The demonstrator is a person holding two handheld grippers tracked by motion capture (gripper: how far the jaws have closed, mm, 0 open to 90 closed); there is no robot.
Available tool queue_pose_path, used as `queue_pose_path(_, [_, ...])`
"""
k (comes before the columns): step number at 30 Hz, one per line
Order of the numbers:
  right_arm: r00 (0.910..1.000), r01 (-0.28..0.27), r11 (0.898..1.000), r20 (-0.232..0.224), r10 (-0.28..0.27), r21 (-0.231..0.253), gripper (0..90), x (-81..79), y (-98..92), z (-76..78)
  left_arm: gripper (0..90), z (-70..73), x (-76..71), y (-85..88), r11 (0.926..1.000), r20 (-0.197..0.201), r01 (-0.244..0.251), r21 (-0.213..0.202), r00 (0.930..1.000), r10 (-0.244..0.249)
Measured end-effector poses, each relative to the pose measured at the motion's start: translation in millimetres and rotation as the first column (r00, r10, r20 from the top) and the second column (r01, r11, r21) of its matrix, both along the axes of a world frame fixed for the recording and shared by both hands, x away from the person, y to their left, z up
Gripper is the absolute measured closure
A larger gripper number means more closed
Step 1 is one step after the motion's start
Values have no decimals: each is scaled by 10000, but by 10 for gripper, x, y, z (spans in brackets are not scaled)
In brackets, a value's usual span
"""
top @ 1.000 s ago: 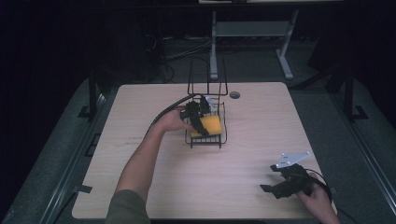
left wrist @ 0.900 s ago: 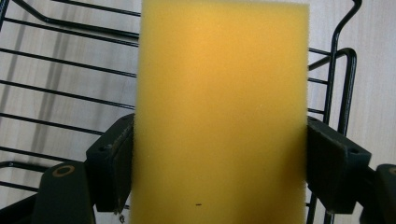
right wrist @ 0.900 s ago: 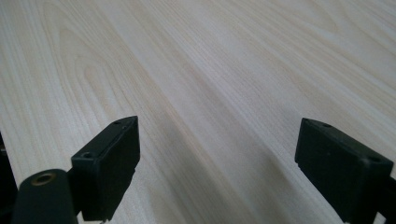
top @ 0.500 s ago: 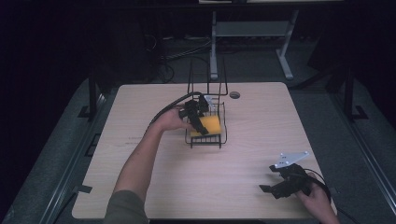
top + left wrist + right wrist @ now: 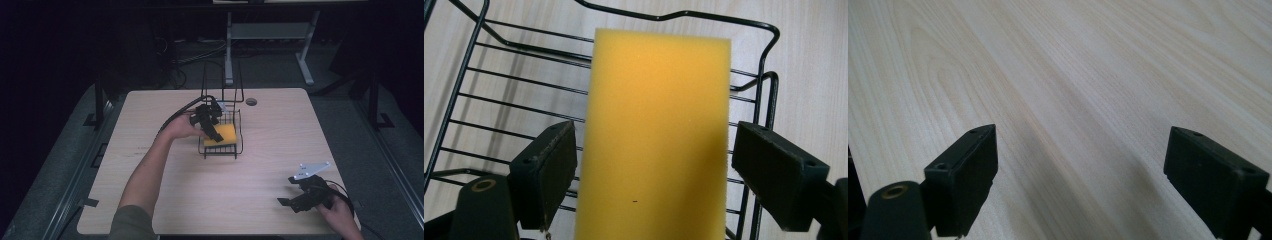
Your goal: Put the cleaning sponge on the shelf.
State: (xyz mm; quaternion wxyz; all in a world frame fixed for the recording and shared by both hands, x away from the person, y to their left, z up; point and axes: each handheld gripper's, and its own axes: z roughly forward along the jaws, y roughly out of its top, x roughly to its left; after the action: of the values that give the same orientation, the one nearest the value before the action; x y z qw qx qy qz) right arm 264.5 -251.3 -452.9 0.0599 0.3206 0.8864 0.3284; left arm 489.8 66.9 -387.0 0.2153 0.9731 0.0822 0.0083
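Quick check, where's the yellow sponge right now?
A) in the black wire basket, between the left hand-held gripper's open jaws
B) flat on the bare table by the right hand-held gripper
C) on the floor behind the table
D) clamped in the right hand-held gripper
A: the yellow sponge lies in the black wire basket, with the left hand-held gripper open on both sides of it, gaps showing.

Both grippers are black with chunky rectangular pads (image 5: 1215,175), each with a small screw hole. The right gripper (image 5: 300,192) carries a grey three-cornered plate (image 5: 312,170); the left gripper (image 5: 211,122) trails a black cable (image 5: 177,114). Olive sleeve (image 5: 129,225), forearms bare.
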Motion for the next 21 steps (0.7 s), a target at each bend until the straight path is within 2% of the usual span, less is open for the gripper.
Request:
queue_pose_path(9, [10000, 0, 10000, -8, 0, -27, 137, -6, 10, -1, 177, 44, -54, -12, 9999, 56, 126, 64, 9999, -126])
queue_pose_path(17, [9999, -162, 9999, 39, 162, -30, 137, -8, 31, -1, 177, 81, -98, -14, 9994, -15, 168, 297, 9999, -167])
queue_pose_path(21, [9999, -142, 9999, 17, 142, 45, 137, -12, 33, 4, 178, 92, -123, -28, 9993, 105, 255, 275, 9996, -258])
